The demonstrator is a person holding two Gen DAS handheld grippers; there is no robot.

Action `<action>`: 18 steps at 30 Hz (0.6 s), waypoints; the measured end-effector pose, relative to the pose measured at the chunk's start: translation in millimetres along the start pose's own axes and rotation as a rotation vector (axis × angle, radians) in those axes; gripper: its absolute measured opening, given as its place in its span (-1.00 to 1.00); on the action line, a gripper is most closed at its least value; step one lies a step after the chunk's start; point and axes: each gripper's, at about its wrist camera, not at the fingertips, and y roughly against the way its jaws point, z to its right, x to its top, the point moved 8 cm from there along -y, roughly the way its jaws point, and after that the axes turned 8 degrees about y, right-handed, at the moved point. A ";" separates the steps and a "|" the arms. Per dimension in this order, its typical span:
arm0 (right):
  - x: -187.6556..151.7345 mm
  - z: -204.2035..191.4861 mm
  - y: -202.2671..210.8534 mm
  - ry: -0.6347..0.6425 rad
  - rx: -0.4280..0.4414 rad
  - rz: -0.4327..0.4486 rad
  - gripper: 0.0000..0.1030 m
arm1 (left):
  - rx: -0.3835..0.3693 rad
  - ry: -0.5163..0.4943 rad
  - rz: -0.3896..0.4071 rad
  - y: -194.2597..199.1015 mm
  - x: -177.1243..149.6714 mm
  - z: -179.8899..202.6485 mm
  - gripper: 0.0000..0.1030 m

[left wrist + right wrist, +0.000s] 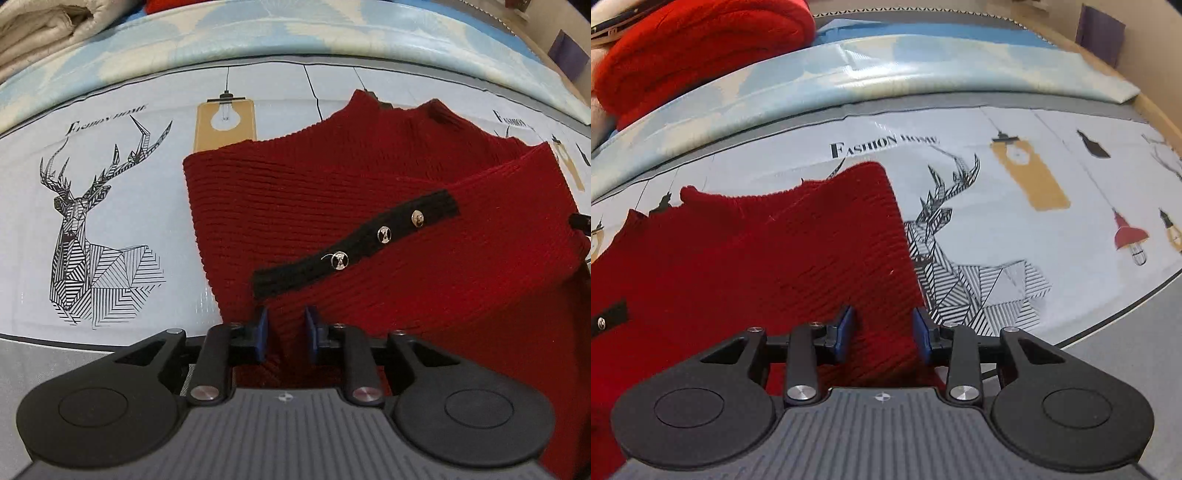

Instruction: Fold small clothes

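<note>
We see the left tongs (284, 334) held just above the near edge of a dark red ribbed knit sweater (332, 192), their blue pads (263, 332) parted with red knit showing in the gap; the pads appear released, not pressing the cloth. The right tongs (883, 334) stand likewise apart over the sweater's right-hand border, a strip of red knit lying between their blue pads without being pinched. No earlier moment is available to us for comparison. Across the sweater's front runs a black knitted band (354, 247) set with three shiny metal buttons (384, 235), slanting from lower left to upper right. The garment lies spread on a pale printed tablecloth (129, 258) covering the table, patterned with a line-drawn black stag (92, 236), hanging light bulbs and the words "Fashion Home". Beyond the cloth's far edge we see a folded bright red knit (701, 51) and a stack of cream fabric (40, 33).
</note>
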 end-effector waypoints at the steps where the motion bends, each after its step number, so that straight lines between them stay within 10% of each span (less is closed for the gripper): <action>1: 0.8 0.5 2.7 -0.022 0.026 0.006 -0.27 | -0.004 0.006 0.008 4.2 1.4 0.0 -0.51; 9: -12.2 17.1 8.9 -0.020 0.014 -0.028 -0.15 | -0.014 0.024 0.030 7.2 -7.0 5.5 -0.39; 18: -4.8 37.2 106.6 -0.101 0.149 0.146 -0.15 | -0.031 -0.034 0.264 97.1 -22.8 22.8 0.06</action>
